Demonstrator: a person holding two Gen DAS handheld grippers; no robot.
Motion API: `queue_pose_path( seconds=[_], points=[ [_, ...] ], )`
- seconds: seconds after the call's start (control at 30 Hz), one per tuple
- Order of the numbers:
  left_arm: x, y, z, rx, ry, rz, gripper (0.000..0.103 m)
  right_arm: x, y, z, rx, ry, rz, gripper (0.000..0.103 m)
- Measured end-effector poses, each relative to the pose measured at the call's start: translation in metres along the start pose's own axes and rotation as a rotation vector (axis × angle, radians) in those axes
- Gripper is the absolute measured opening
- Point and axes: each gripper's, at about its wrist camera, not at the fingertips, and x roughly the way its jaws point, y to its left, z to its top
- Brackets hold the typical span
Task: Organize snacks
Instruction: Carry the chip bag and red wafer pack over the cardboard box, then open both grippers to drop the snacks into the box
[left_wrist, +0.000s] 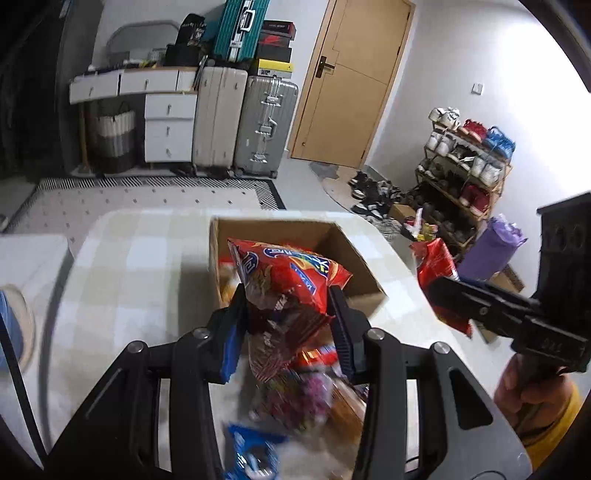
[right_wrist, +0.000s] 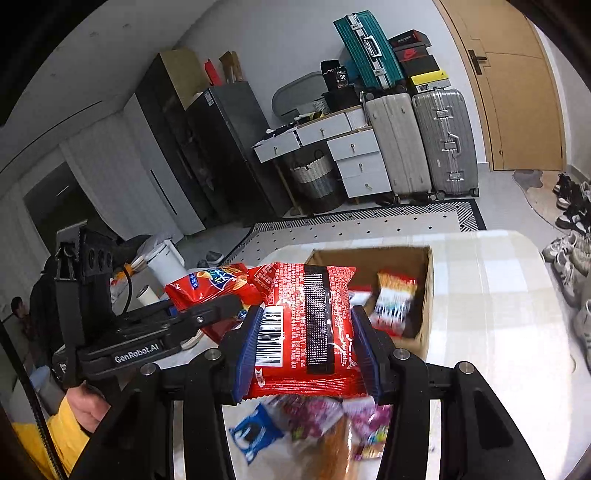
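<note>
Cardboard box (right_wrist: 421, 295), far on surface (left_wrist: 122, 280): few packets inside; left gripper (left_wrist: 291, 314) jaws clamped on red chip bag (left_wrist: 291, 273); right gripper (right_wrist: 308, 339) jaws clamped on red noodle packet (right_wrist: 288, 317); loose snacks (right_wrist: 314, 424) near, unsorted.

The left gripper (left_wrist: 291, 317) is clamped on a red chip bag (left_wrist: 288, 280), its blue-padded fingers (left_wrist: 231, 347) pressing the crumpled lower part of the bag from both sides. The bag is held above the table (left_wrist: 129, 266), in front of an open cardboard box (left_wrist: 354, 258) with snacks inside (too blurred to name). Below the bag lie more loose packets (left_wrist: 303, 398), among them a blue one (left_wrist: 251, 454). At the right edge, the right gripper (left_wrist: 443, 295) holds a red packet (left_wrist: 436, 266), a hand (left_wrist: 517, 380) with a yellow sleeve (left_wrist: 557, 424) gripping its handle. Behind stand suitcases (left_wrist: 266, 125), a white drawer unit (left_wrist: 170, 122), a door (left_wrist: 354, 81) and a shoe rack (left_wrist: 465, 173).
</note>
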Motion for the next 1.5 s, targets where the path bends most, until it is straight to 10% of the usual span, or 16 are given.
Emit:
queue_pose_path(
  seconds=[0.57,1.5],
  points=[
    [0.126,0.016,0.078,-0.005,0.091,0.052,0.039,0.081,-0.040,0.064,-0.010,0.062,-0.045,0.048],
    [0.207,0.009,0.059,0.022,0.230,0.101,0.047,0.140,-0.070,0.032,0.051,0.196,-0.078,0.048]
  ],
)
